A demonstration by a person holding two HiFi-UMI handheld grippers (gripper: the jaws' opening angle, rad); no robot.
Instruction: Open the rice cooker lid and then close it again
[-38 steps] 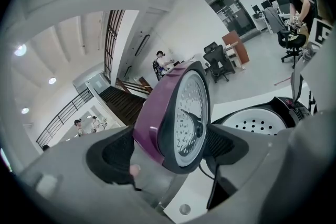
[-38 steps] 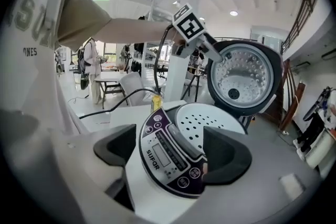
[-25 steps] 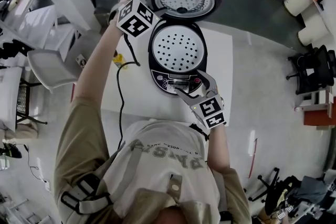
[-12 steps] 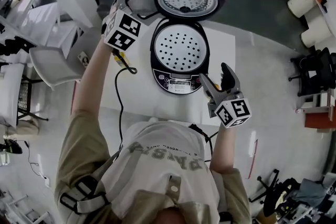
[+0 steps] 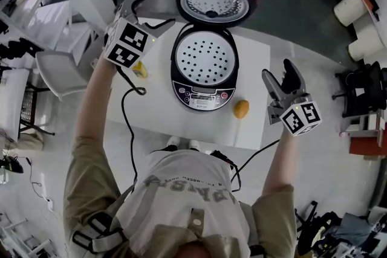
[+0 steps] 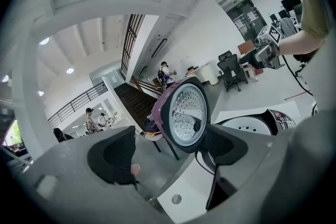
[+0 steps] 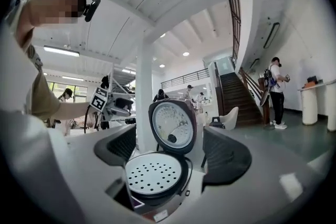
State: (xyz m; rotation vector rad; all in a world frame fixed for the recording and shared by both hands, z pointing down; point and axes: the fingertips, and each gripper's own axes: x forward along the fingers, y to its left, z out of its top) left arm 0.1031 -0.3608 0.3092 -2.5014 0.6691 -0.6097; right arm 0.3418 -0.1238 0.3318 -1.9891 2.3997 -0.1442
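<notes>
Opening half is done: rice cooker (image 5: 204, 72) sits mid white table (image 5: 260, 124), lid (image 5: 213, 3) swung fully up and standing upright behind the body, perforated inner tray (image 5: 204, 57) exposed. Closing half not done. Left gripper (image 5: 151, 11) hangs at the lid's left, near but not touching, jaws spread wide with nothing between them. Right gripper (image 5: 280, 74) is off to the cooker's right, well apart from it, jaws also wide and empty. What's left, as I judge it: push the lid down until it latches; the left gripper looks better placed for that. Small yellow-orange round thing (image 5: 241, 109) lies just beside the cooker's front, maybe a fruit, too small to say.
</notes>
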